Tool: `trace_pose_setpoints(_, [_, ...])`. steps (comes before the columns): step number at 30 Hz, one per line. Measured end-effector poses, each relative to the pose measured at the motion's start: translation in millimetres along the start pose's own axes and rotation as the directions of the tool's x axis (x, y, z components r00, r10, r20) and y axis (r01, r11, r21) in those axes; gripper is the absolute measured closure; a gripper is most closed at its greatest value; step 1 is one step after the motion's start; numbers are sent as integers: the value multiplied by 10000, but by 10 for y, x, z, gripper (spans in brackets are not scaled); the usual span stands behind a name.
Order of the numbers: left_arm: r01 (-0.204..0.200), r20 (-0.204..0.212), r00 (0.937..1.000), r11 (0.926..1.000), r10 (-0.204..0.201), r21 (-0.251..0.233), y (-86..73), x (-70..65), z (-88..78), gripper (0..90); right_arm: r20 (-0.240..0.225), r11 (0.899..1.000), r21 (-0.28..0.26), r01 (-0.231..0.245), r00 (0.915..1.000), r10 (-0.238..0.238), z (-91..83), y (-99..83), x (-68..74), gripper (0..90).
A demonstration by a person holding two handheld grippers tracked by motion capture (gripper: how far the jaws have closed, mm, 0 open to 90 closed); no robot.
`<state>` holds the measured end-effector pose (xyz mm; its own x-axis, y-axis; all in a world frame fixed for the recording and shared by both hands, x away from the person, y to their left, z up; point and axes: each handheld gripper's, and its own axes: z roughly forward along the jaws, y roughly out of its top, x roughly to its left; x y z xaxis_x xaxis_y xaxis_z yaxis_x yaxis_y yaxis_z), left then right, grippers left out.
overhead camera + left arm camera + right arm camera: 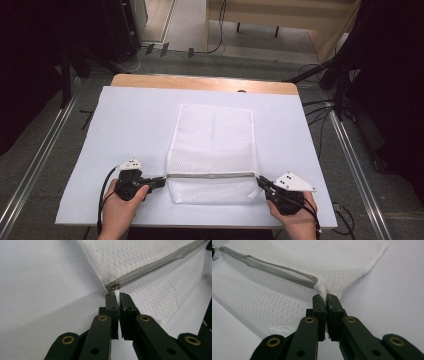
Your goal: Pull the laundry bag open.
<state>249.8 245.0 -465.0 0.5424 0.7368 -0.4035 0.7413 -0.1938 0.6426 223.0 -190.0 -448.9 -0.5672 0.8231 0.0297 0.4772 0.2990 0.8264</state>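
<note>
Lying flat, mesh bag (212, 145) lengthwise away, zipper (210, 175) crosswise

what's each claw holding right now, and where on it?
Both grip the white mesh zip bag. The left claw pinches the white pull tab at the grey zipper's slider end; the right claw pinches the fabric corner at the zipper's other end.

This looks like a lab or recording room. The bench (127, 125), a wooden top under a white sheet, stands on grey carpet. Metal rails (37, 155) run along the floor on both sides of the bench, black stands (67, 67) and loose cables (320, 107) crowd around it, and light wooden furniture (280, 15) stands beyond it.
</note>
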Motion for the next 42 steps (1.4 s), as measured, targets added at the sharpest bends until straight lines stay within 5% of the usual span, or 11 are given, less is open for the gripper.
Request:
trace_pose_setpoints(6, [8, 313, 9995, 9999, -4, -111, -23, -15, -23, 876, -21, 9999, 41, -113, 9999, 113, 10, -2, -9, 871])
trace_pose_setpoints(8, [8, 691, 9976, 9994, 16, -355, -45, -14, -38, 837, -114, 9989, 94, -458, 9989, 459, 23, -14, -37, 716])
trace_pose_setpoints(11, [-94, 1031, 9945, 9962, 183, -867, -65, -45, -77, 587, -446, 9962, -126, -859, 9954, 853, 28, -30, -78, 504])
trace_pose_setpoints(16, [-861, 177, 9958, 9830, 901, -1622, -79, -139, -131, 393, -344, 9934, -329, -1099, 9935, 1087, -2, -29, -139, 420])
trace_pose_setpoints(23, [-1589, -1259, 9829, 9647, 1345, -2101, -88, -133, -210, 135, -249, 9868, -758, -1429, 9896, 1414, -63, -41, -254, 344])
trace_pose_setpoints(26, [-1648, -1513, 9796, 9592, 1321, -2296, -74, -111, -288, 122, -306, 9830, -890, -1608, 9869, 1587, -91, -50, -309, 298])
trace_pose_setpoints(29, [-1934, -1395, 9767, 9501, 1629, -2446, -84, -56, -374, 9, -269, 9802, -919, -1752, 9845, 1735, -116, -60, -353, 256])
trace_pose_setpoints(31, [-1775, -1482, 9786, 9498, 1426, -2576, -97, 2, -413, 0, -268, 9763, -974, -1930, 9812, 1913, -149, -73, -411, 214])
trace_pose_setpoints(34, [-1730, -2198, 9688, 9479, 1147, -2676, -102, 89, -470, 0, -238, 9739, -1055, -2010, 9796, 1996, -167, -84, -455, 194])
trace_pose_setpoints(38, [-1465, -2387, 9680, 9463, 772, -2882, -109, 199, -559, 0, -59, 9710, -1064, -2142, 9766, 2148, -207, -124, -552, 168])
trace_pose_setpoints(42, [-1520, -2706, 9599, 9465, 728, -2846, -130, 304, -623, 0, 391, 9688, -1050, -2246, 9725, 2297, -267, -188, -664, 157])
